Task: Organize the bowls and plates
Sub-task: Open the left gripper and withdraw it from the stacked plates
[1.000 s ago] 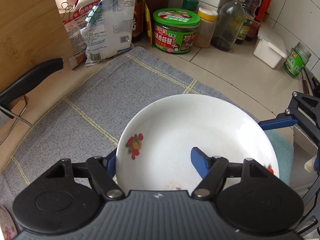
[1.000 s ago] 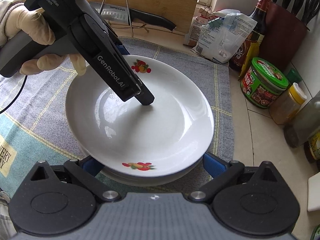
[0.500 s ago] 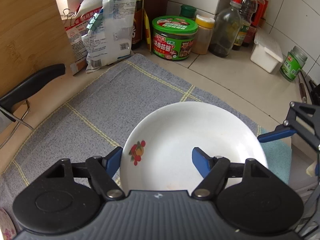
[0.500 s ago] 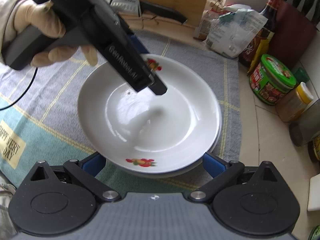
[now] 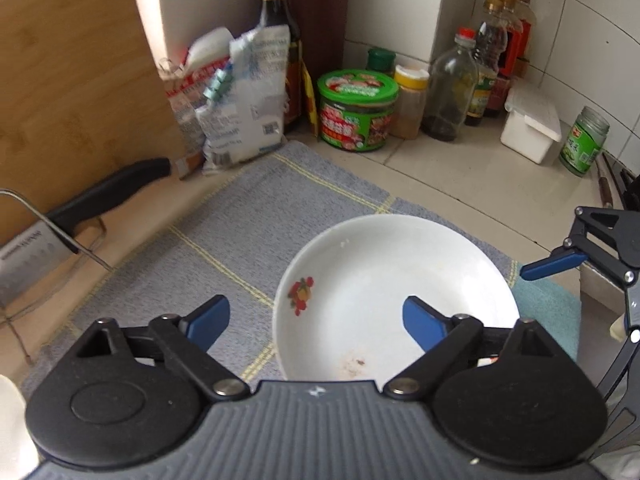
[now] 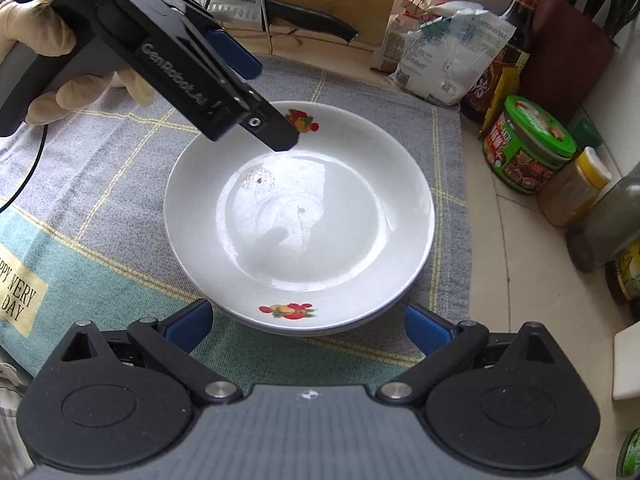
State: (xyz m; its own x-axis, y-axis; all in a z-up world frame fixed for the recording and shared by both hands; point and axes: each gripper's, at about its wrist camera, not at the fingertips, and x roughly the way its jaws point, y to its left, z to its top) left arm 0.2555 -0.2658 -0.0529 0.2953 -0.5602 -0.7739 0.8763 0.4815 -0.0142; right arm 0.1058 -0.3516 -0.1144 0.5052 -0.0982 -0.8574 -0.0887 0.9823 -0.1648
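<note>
A white plate with fruit prints (image 6: 300, 216) lies on the grey checked cloth (image 6: 120, 152), stacked on another white plate whose rim (image 6: 372, 320) shows beneath it. The top plate also shows in the left wrist view (image 5: 396, 296). My left gripper (image 5: 316, 320) is open and empty, raised above the plate's near-left rim; it shows in the right wrist view (image 6: 256, 96) over the plate's far edge. My right gripper (image 6: 308, 324) is open and empty, just in front of the stack, its fingers apart from the rim; one blue finger (image 5: 552, 266) shows in the left wrist view.
Behind the cloth stand a green tub (image 5: 358, 110), food bags (image 5: 236, 108), sauce bottles (image 5: 452, 92), a white box (image 5: 530, 124) and a green jar (image 5: 584, 142). A cleaver on a wire rack (image 5: 80, 212) leans by a wooden board (image 5: 68, 80). A white object (image 5: 10, 424) sits at the lower left.
My left gripper has opened, let go of the top plate and lifted back to the left. The plate now rests on the lower plate. My right gripper has drawn back slightly.
</note>
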